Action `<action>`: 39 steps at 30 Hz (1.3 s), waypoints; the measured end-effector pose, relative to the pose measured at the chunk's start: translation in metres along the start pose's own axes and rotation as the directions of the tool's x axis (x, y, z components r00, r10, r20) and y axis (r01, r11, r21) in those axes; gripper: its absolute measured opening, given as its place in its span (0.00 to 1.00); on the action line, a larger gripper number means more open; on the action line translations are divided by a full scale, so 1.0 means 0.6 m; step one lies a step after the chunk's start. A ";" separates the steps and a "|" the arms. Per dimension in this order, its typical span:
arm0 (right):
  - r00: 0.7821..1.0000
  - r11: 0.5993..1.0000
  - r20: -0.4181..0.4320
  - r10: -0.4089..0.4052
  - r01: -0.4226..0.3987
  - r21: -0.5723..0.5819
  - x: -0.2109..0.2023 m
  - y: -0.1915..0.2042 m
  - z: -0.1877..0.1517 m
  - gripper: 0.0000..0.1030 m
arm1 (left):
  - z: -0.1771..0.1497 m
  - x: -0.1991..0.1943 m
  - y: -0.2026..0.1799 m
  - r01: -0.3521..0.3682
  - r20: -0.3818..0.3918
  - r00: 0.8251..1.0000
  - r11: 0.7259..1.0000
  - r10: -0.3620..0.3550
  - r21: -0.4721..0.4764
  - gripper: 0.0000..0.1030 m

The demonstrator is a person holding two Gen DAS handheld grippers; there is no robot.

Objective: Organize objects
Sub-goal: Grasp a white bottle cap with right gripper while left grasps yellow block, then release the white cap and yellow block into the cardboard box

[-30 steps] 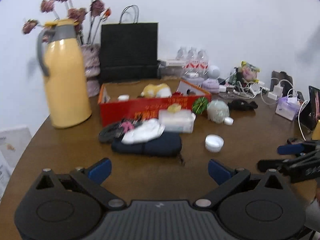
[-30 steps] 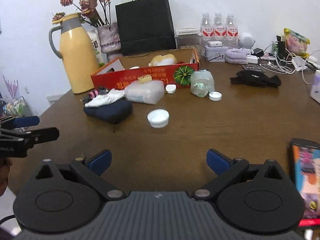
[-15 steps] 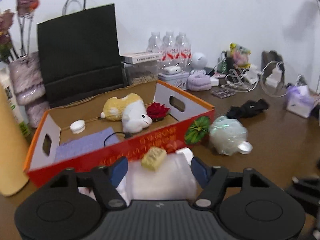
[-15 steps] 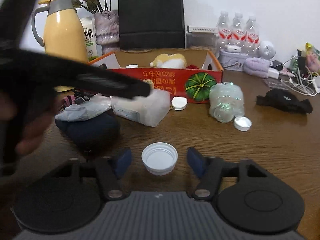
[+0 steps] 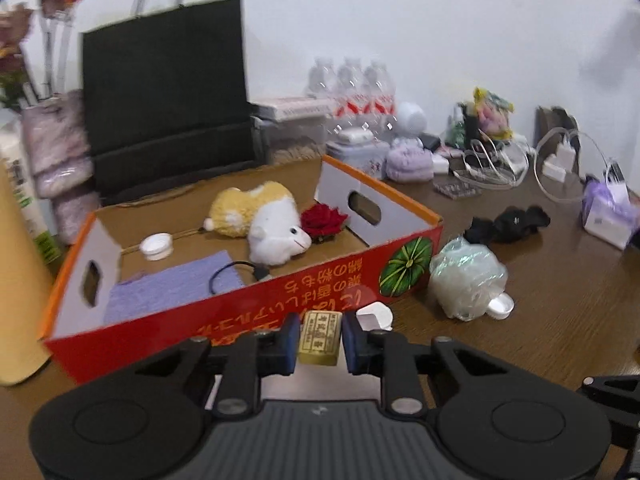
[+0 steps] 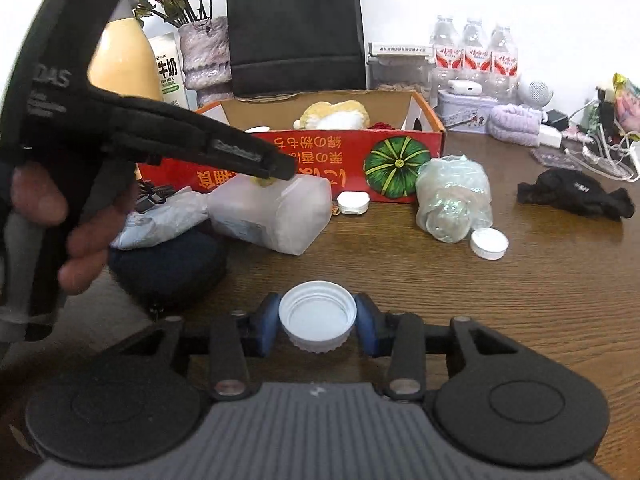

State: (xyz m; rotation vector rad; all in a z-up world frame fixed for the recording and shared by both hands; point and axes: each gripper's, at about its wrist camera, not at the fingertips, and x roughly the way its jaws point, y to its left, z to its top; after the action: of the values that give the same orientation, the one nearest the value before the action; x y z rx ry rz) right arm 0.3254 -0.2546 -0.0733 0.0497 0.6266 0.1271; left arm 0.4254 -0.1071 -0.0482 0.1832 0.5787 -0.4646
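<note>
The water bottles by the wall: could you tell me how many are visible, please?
3 water bottles, side by side against the back wall behind the tin, right of the black bag. More may be hidden behind.

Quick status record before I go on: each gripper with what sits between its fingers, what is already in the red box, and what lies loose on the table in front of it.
left gripper: jaws just closing, pads on the small gold block
right gripper: jaws just closing, pads against the white jar lid
red box: plush toy, red rose, purple cloth, small white lid, black cable
loose in front of the box: crumpled clear bottle, its white cap, translucent tub
</note>
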 end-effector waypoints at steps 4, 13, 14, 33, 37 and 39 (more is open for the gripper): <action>0.999 1.000 0.039 0.007 -0.006 -0.027 -0.053 0.003 -0.002 0.40 | -0.015 -0.100 -0.007 -0.055 0.074 0.996 0.997 0.059 -0.054 0.20; 0.987 0.988 0.104 0.126 -0.115 -0.104 -0.263 0.027 -0.039 0.40 | -0.119 -0.331 -0.009 -0.096 0.116 0.987 0.986 0.112 -0.136 0.21; 0.985 0.986 0.104 0.138 -0.126 -0.112 -0.279 0.027 -0.040 0.40 | -0.126 -0.346 -0.007 -0.087 0.102 0.990 0.987 0.102 -0.137 0.21; 0.970 0.969 0.107 0.219 -0.229 0.095 0.029 0.005 0.262 0.40 | 0.050 -0.093 0.151 -0.128 0.055 0.989 0.977 0.140 -0.170 0.21; 0.976 0.963 0.016 0.217 -0.217 0.158 0.174 0.019 0.341 0.42 | 0.101 0.035 0.195 -0.165 -0.034 0.986 0.966 0.162 -0.198 0.23; 0.982 0.964 -0.015 0.188 -0.182 0.194 0.231 0.025 0.364 0.61 | 0.111 0.082 0.216 -0.221 -0.050 0.975 0.954 0.216 -0.203 0.50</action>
State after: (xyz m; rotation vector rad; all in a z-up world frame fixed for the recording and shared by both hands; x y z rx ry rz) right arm 0.5634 -0.2231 0.0243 0.2934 0.6655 0.2489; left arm 0.5549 -0.0309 -0.0163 0.0525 0.6213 -0.1850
